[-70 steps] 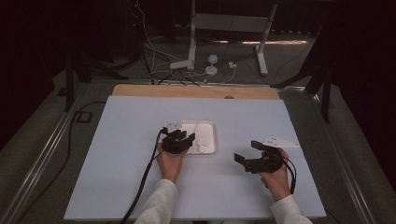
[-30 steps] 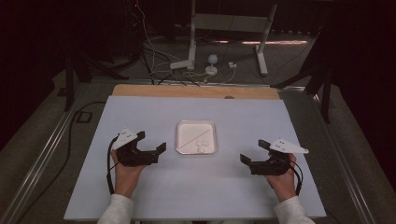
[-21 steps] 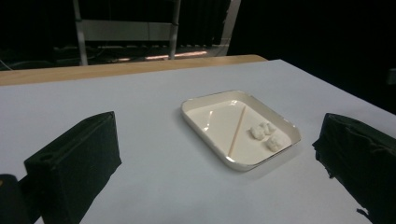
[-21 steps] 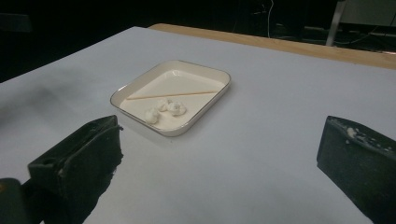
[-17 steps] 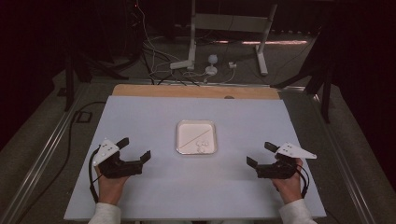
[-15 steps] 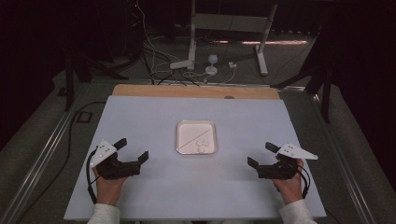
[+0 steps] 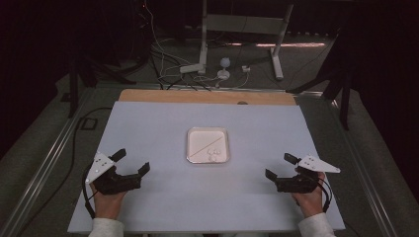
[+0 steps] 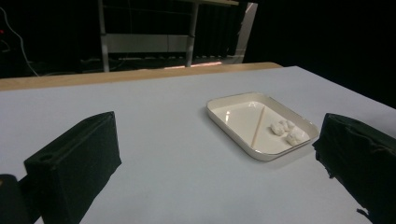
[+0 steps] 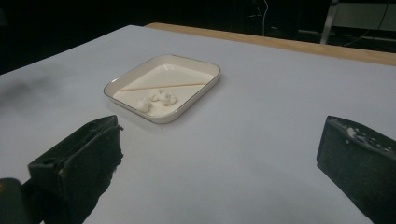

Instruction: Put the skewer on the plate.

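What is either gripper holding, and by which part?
Nothing. The left gripper and right gripper are open and empty, apart from the tray.

Likely a lab: dark room, floor cables (image 7: 173,74), metal stand (image 7: 242,29).

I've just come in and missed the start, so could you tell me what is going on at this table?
A person holds a gripper in each hand over a white table. The left gripper and right gripper sit near the table's near corners, both open and holding nothing. Between them, at the middle, a tray holds a thin stick and a few white lumps. Neither gripper touches the tray.
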Tool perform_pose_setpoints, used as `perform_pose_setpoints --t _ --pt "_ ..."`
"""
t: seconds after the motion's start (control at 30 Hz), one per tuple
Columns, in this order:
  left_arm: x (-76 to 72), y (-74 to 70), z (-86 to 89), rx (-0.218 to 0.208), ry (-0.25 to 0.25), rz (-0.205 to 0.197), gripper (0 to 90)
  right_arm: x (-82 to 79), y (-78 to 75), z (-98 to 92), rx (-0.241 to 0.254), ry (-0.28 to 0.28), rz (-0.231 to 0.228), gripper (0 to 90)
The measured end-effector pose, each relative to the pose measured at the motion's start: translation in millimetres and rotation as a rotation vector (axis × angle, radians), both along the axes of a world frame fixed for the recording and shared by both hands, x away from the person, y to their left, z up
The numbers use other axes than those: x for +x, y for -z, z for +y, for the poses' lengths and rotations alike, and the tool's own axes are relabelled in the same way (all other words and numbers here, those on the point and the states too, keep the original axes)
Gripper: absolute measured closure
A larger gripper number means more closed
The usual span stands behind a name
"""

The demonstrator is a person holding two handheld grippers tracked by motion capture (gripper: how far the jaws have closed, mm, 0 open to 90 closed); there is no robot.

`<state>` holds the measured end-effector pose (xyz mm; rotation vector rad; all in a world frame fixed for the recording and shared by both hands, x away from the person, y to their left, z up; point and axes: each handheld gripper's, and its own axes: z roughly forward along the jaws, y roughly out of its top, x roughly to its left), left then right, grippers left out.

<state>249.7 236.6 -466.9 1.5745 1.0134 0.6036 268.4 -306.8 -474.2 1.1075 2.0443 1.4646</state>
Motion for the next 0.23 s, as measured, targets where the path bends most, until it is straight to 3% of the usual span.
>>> perform_pose_setpoints --t 0.23 --pt "0.9 2.5 2.5 0.005 -0.012 0.007 0.4 -2.4 4.1 -2.3 0.005 -0.004 0.015 0.0"
